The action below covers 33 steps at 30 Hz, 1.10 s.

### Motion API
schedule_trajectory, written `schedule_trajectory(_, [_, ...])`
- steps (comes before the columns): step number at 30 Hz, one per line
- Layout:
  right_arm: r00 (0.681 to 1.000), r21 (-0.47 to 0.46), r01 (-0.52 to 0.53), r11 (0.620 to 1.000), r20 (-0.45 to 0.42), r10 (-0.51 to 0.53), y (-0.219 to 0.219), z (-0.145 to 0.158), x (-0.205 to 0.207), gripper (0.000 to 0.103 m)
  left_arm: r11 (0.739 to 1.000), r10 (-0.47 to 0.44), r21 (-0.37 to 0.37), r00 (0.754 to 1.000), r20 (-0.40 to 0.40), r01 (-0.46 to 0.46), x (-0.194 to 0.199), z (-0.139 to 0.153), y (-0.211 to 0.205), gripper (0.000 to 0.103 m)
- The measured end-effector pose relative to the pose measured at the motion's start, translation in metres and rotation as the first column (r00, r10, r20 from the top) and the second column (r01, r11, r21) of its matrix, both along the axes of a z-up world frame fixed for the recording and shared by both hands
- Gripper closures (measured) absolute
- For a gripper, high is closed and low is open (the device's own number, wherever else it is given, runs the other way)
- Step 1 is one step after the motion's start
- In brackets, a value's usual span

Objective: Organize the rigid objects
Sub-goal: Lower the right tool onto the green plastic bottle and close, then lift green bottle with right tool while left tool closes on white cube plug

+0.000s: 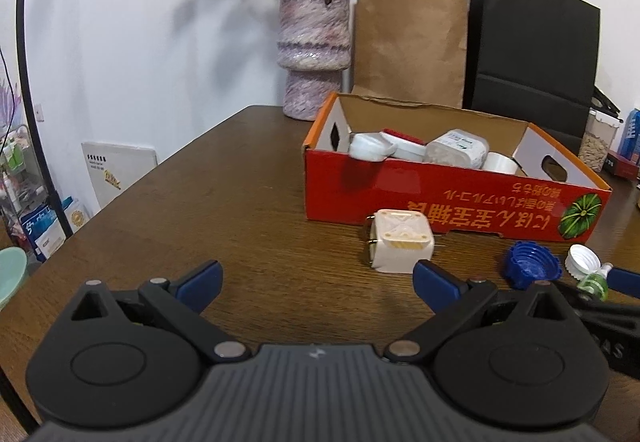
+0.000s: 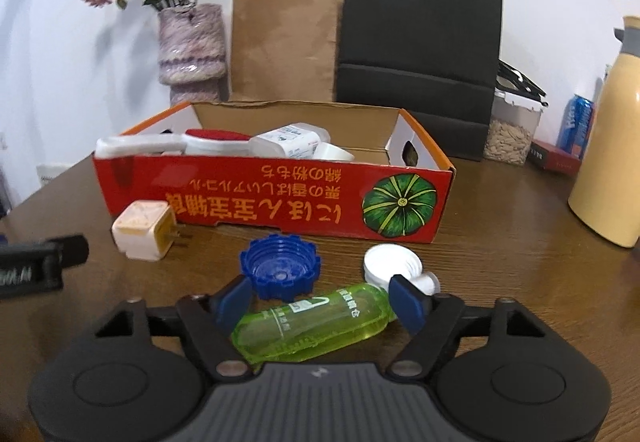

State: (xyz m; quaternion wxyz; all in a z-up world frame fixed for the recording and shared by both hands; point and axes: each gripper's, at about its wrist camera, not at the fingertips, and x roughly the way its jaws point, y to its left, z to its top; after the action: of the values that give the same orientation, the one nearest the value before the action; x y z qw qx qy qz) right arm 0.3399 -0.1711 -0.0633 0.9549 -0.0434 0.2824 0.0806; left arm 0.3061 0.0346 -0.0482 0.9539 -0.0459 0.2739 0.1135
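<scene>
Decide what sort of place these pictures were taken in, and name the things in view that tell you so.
Probably a home, at a dining or living-room table: a vase of dried flowers stands on the wooden table, paper shopping bags lean against the wall, and a thermos jug sits beside a food container.

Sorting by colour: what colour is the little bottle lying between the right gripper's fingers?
Translucent lime green bottle, clearest in the right wrist view.

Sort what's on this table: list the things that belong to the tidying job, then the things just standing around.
Job:
red box, already part filled
green bottle, between the right tongs
blue cap
white cap
plug adapter
left tongs, open

Bystanders:
vase
brown paper bag
black bag
yellow flask
seed jar
</scene>
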Motion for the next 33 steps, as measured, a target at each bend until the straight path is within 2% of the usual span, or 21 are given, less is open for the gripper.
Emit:
schedule_trajectory(6, [0.999,-0.02,-0.049,0.999,-0.009,0.049,-0.015,-0.001,-0.014,0.039,1.0,0.008,-0.003,1.0,-0.003,-0.008,0.001,-0.001,0.004,0.0])
schedule_trajectory(9, [0.999,-0.02,-0.031,0.999,0.019,0.032,-0.023,0.002,-0.024,0.036,1.0,0.006,0.0,1.0,-0.002,-0.006,0.001,-0.001,0.004,0.0])
schedule_trajectory(12, [0.999,-0.015,-0.008,1.0,0.036,0.009,-0.029,0.005,-0.033,0.029,1.0,0.008,0.002,1.0,-0.001,-0.008,0.001,-0.001,0.003,0.0])
schedule_trajectory(16, [0.999,-0.022,0.032,0.999,-0.017,-0.033,-0.034,-0.001,-0.032,0.029,1.0,0.011,0.001,1.0,-0.003,-0.011,0.002,-0.001,0.003,0.0])
schedule_trajectory(18, [0.997,-0.006,0.043,0.999,-0.056,-0.044,-0.039,-0.005,-0.029,0.034,1.0,0.013,-0.002,1.0,-0.004,-0.013,0.002,-0.001,0.004,0.0])
schedule_trajectory(21, [0.995,0.024,0.048,0.999,-0.086,-0.046,-0.042,-0.009,-0.03,0.052,1.0,0.014,-0.006,1.0,-0.005,-0.014,0.002,-0.001,0.005,0.0])
schedule_trajectory(22, [0.995,0.03,0.043,0.999,-0.086,-0.04,-0.043,-0.009,-0.03,0.067,1.0,0.014,-0.006,1.0,-0.006,-0.014,0.002,-0.001,0.005,0.0])
schedule_trajectory(23, [0.995,0.039,0.034,0.999,-0.091,-0.031,-0.044,-0.01,-0.03,0.073,1.0,0.014,-0.005,1.0,-0.006,-0.014,0.001,-0.001,0.005,0.0])
schedule_trajectory(29, [0.997,0.024,-0.024,0.999,-0.072,0.026,-0.044,-0.011,-0.03,0.073,1.0,0.009,-0.005,1.0,-0.007,-0.009,0.001,-0.001,0.004,0.0])
schedule_trajectory(33, [0.998,0.046,-0.036,0.998,-0.056,0.038,-0.049,-0.01,-0.029,0.073,1.0,0.007,-0.002,1.0,-0.008,-0.007,0.002,-0.002,0.003,0.0])
